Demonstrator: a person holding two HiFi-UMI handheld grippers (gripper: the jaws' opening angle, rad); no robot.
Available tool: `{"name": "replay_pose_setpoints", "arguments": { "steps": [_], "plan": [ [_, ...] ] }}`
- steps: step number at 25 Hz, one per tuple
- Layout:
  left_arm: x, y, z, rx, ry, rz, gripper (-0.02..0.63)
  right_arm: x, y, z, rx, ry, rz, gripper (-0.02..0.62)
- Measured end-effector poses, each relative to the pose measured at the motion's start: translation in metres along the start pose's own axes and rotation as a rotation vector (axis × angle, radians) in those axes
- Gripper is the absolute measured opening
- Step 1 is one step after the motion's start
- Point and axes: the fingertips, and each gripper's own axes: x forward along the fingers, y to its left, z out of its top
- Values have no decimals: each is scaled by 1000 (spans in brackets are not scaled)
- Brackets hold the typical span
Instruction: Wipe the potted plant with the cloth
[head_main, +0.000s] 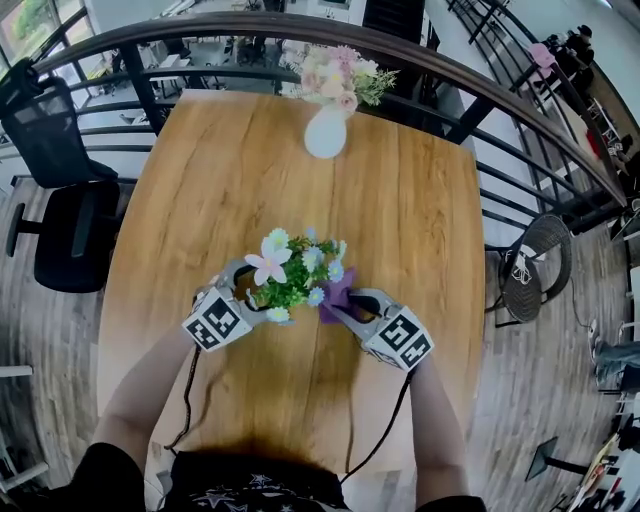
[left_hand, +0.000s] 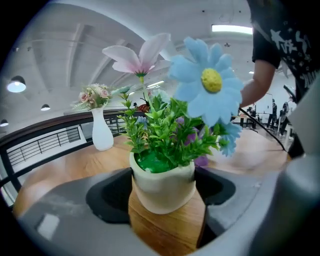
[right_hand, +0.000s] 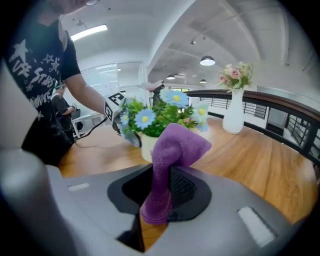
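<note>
The potted plant (head_main: 293, 277), a cream pot (left_hand: 162, 187) with green leaves and pink, blue and purple flowers, stands on the wooden table (head_main: 400, 200) near its front. My left gripper (head_main: 248, 292) is closed around the pot from the left, and in the left gripper view both jaws press its sides. My right gripper (head_main: 347, 305) is shut on a purple cloth (right_hand: 172, 160), whose free end stands up in front of the jaws. In the right gripper view the cloth hangs just short of the pot (right_hand: 146, 146); whether it touches the plant I cannot tell.
A white vase (head_main: 326, 132) with pale flowers stands at the table's far edge. A dark curved railing (head_main: 500, 110) runs behind the table. A black office chair (head_main: 60, 190) sits to the left and a round mesh chair (head_main: 535, 265) to the right.
</note>
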Motion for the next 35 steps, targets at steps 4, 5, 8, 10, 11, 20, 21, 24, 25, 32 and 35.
{"name": "replay_pose_setpoints", "arguments": {
  "steps": [4,5,8,10,11,20,21,24,25,32,35],
  "plan": [
    [-5,-5,-10,26,-6,-86,413,-8,-58,-7,-32,72,-130,81],
    [-6,-5,-10,32,-10,-104,413,-8,-70,-3,-44,73,-142,81],
    [-8,-5,-13,53,-9,-160,413,4,-91,19,-98,41,-96,80],
    [-9,-3,-14,70,-17,-192,413,21,-96,31,-144,53,-40,80],
    [-9,-3,-14,79,-21,-207,413,29,-98,35,-169,69,-10,80],
    [-13,1,-17,183,6,-386,413,80,-72,51,-320,191,301,78],
    [-13,2,-16,192,10,-395,413,84,-69,52,-329,200,323,78],
    [-11,3,-14,195,8,-380,416,90,-60,50,-358,243,371,78],
    [-10,3,-14,184,6,-367,418,91,-59,49,-364,253,376,77],
    [-16,15,-22,70,18,-245,423,90,-59,48,-373,268,361,77],
    [-22,25,-23,34,14,-148,423,85,-60,43,-368,275,347,77]
  ]
}}
